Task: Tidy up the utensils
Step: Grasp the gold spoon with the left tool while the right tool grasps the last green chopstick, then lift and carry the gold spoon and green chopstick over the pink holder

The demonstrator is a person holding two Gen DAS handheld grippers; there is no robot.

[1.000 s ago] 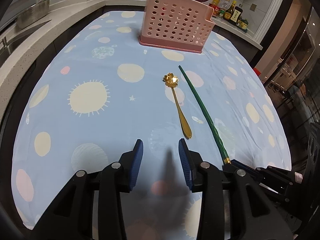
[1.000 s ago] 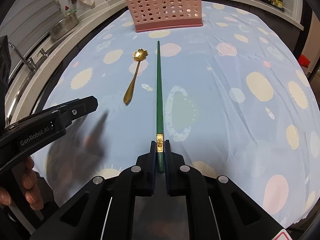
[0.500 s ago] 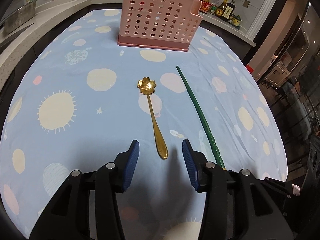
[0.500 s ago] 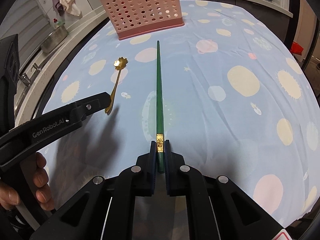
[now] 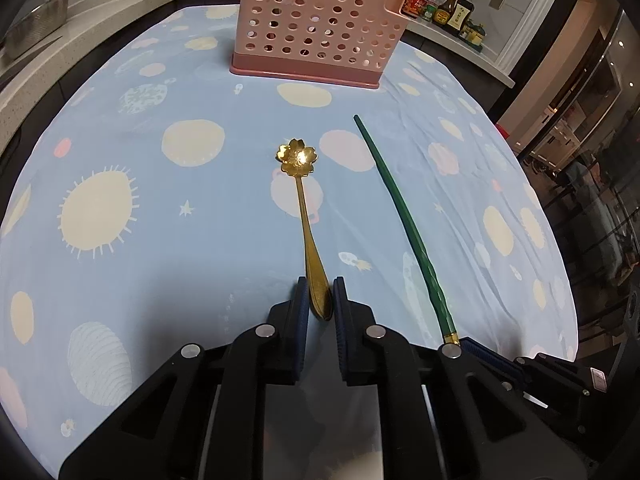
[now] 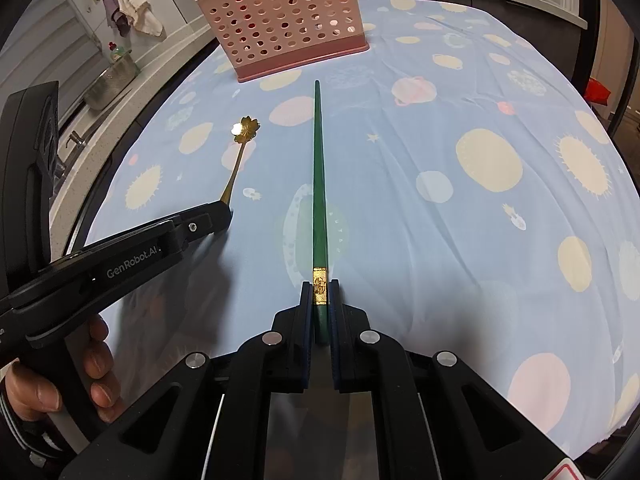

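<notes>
A kitchen counter runs round two sides of the room, and in the middle stands a table under a pale blue cloth [image 5: 120, 264] printed with suns, planets and stars. On that cloth, toward the near edge, lies a gold spoon [image 5: 306, 216] with a flower-shaped bowl, its handle pointing at the near edge and its bowl toward the far one. The left gripper [image 5: 320, 300] has come in low over the handle's end; its jaws are closing, with only a sliver of room left, and the broad tip of the handle sits between the blue pads [image 5: 302, 300]. Whether they already press on it I cannot tell. The spoon lies flat on the cloth.

Just to the right of the spoon, and near it, a long green chopstick [image 6: 319, 184] lies almost parallel, its thin tip pointing at the far edge. The right gripper [image 6: 320, 304] is clamped tight on its thick end, the pads pinching it at the gold band.

At the far edge stands a pink perforated utensil basket [image 5: 316, 28] on a darker pink base, with red and dark chopsticks sticking out of its top. A person's hand [image 6: 52, 384] grips the handle of the left tool. Sauce bottles [image 5: 444, 8] line the counter behind the table, beside its far right corner.
</notes>
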